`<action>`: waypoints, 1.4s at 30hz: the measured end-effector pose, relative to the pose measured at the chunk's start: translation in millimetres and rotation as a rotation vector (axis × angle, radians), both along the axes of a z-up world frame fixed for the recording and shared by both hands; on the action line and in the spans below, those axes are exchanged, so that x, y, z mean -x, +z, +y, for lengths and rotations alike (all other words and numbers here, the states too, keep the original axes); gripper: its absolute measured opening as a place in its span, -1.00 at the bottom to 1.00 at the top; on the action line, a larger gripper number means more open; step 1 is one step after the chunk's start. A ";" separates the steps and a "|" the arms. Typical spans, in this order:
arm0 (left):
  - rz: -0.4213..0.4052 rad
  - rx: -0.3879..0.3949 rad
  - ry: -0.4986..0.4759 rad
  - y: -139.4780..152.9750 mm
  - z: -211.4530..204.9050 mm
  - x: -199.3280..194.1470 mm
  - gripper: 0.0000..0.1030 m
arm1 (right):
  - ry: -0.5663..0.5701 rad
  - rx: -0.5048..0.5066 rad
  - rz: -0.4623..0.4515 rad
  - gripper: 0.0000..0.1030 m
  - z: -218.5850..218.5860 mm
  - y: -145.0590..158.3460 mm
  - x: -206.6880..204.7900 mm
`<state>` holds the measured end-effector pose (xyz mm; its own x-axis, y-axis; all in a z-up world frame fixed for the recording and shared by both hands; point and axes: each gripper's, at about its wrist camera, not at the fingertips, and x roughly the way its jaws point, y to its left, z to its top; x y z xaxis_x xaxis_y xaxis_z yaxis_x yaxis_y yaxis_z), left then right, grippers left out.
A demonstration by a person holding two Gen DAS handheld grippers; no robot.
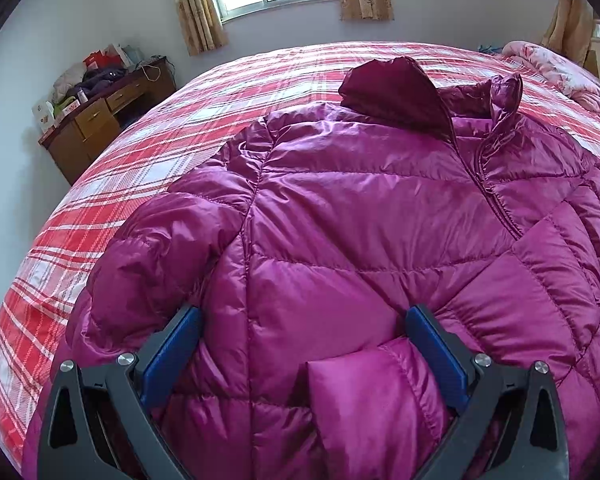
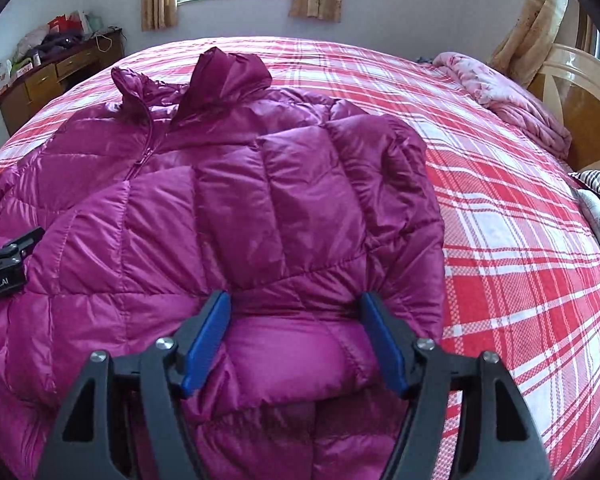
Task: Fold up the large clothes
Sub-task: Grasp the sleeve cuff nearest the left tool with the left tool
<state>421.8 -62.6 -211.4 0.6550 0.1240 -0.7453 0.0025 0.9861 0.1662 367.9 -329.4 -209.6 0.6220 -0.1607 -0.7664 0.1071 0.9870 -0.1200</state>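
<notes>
- Magenta quilted down jacket (image 1: 360, 208): lies front up on the bed, filling the centre and lower part of both views; the collar points toward the top of the frame, toward the window.
- Zipper (image 1: 496, 200): closed along the visible part of the front; it runs diagonally in the right half of the left wrist view and in the upper left of the right wrist view.
- Hood (image 1: 396, 88): dark maroon lining up, lying above the collar.
- Sleeves: one is folded in along the left edge of the left wrist view, the other along the right edge of the jacket in the right wrist view.
- Left tool (image 1: 302, 322): at bottom centre, blue pads spread wide over the jacket's lower part. Fabric bulges up between the pads; they do not pinch it.
- Right tool (image 2: 296, 312): at bottom centre, pads spread apart, with a puffed section of the jacket between them and not pinched.
- Bed (image 2: 520, 240): red and white plaid cover; a pink quilt (image 2: 500, 92) is bunched at upper right.
- Wooden desk (image 1: 100, 120): at upper left, against the wall and loaded with clutter.
</notes>
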 end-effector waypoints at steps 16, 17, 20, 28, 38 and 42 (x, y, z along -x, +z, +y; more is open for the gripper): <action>-0.145 -0.108 0.091 72.2 134.8 105.6 0.98 | -0.002 0.002 -0.016 0.41 0.2 0.2 1.3; -0.142 -0.110 0.119 71.5 152.8 115.2 0.98 | -0.002 0.004 -0.016 0.41 0.5 0.3 1.6; -0.104 -0.109 0.205 62.7 204.5 144.8 0.98 | -0.001 0.009 -0.018 0.41 0.6 0.9 2.9; -0.017 -0.019 0.264 24.7 246.7 194.1 0.98 | -0.001 0.009 -0.020 0.43 1.0 1.4 4.7; -0.029 0.087 0.156 20.1 222.6 200.5 -0.44 | -0.003 0.012 -0.026 0.48 -1.2 3.3 9.3; -0.056 0.082 0.147 31.1 228.4 202.7 -0.63 | -0.002 0.015 -0.028 0.49 -1.7 3.3 9.4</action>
<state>219.1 165.8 -180.2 0.6749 0.1614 -0.7201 -0.1494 0.9855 0.0809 358.4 -331.1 -206.4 0.6424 -0.1732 -0.7465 0.1128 0.9849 -0.1314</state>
